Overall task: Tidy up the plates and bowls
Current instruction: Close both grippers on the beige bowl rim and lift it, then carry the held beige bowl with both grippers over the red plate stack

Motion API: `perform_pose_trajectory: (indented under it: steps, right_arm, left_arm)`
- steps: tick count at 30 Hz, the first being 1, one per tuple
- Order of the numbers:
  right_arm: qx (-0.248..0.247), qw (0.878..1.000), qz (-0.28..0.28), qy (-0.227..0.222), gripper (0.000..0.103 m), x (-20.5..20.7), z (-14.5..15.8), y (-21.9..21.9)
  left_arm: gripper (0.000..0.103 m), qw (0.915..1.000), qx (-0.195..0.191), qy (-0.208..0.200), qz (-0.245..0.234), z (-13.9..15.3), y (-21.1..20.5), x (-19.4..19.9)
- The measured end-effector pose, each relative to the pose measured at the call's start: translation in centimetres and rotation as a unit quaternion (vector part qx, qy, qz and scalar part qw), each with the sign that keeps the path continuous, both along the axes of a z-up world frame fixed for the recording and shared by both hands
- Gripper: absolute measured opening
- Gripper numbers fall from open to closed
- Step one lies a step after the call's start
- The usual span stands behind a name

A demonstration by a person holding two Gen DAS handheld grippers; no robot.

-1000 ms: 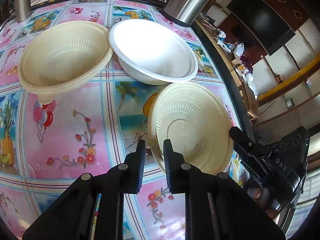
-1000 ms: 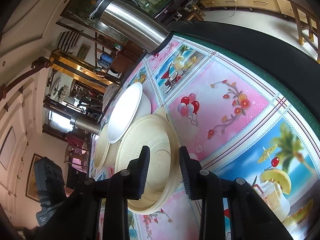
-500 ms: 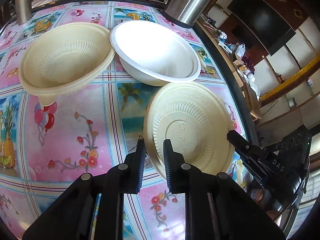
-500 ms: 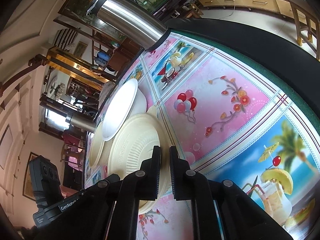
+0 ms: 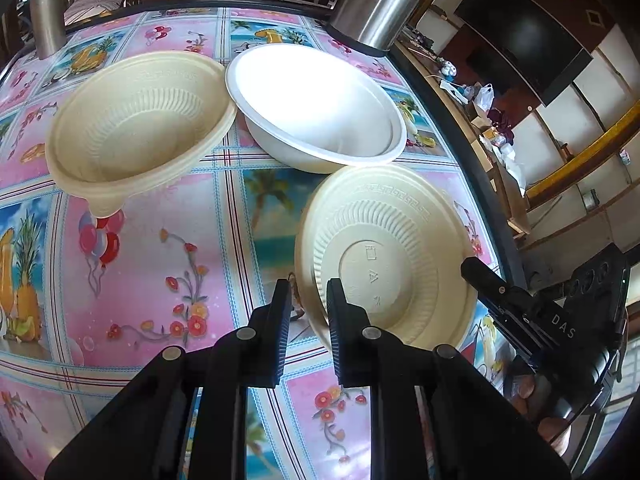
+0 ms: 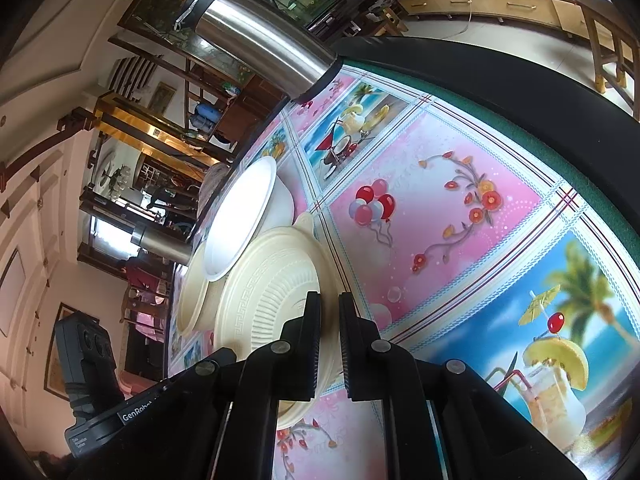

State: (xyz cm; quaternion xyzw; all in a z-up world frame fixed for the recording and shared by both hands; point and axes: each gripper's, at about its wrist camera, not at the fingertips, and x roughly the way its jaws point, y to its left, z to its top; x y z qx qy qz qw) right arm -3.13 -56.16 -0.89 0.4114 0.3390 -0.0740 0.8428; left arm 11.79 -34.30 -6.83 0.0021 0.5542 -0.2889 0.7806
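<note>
Bowls are not stacked yet, so most of your job is left, as far as I can judge. You hold one cream bowl between your two tools. It is upside down and tipped up on its side, so its ribbed bottom faces the left camera. Its lower rim looks close to the table, but I cannot tell if it touches.

Your left gripper pinches the near rim of that bowl, with one finger on each side of the thin edge. Your right gripper has just been closing, and now its jaws are narrow and pinch the far side of the same rim. You can see that tool in the left view too, at the right edge of the table.

Two more bowls sit the right way up farther back on the table. The second cream bowl is on the left side, with a small tab on its rim. The white bowl sits just beside it, and their rims nearly touch. The white one is smooth. The cream ones have little ribs and a square pattern near the rim.

A shiny metal flask stands at the far edge of the table.

You likely need to turn the held bowl over and nest it into the other cream one.
</note>
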Motion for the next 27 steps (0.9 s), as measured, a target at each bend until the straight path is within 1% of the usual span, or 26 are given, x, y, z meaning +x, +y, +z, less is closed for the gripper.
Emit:
perform_pose_trajectory:
  steps: [14, 27]
  right_arm:
    - [-0.016, 1.000, 0.003, -0.001, 0.010, 0.6, 0.1, 0.5]
    - [-0.029, 0.999, 0.022, -0.002, 0.010, 1.4, -0.2, 3.1]
  left_arm:
    - [0.013, 0.9997, 0.011, -0.020, -0.004, 0.2, 0.6, -0.4]
    - [0.013, 0.9990, 0.025, -0.034, 0.015, 0.0, 3.3, -0.8]
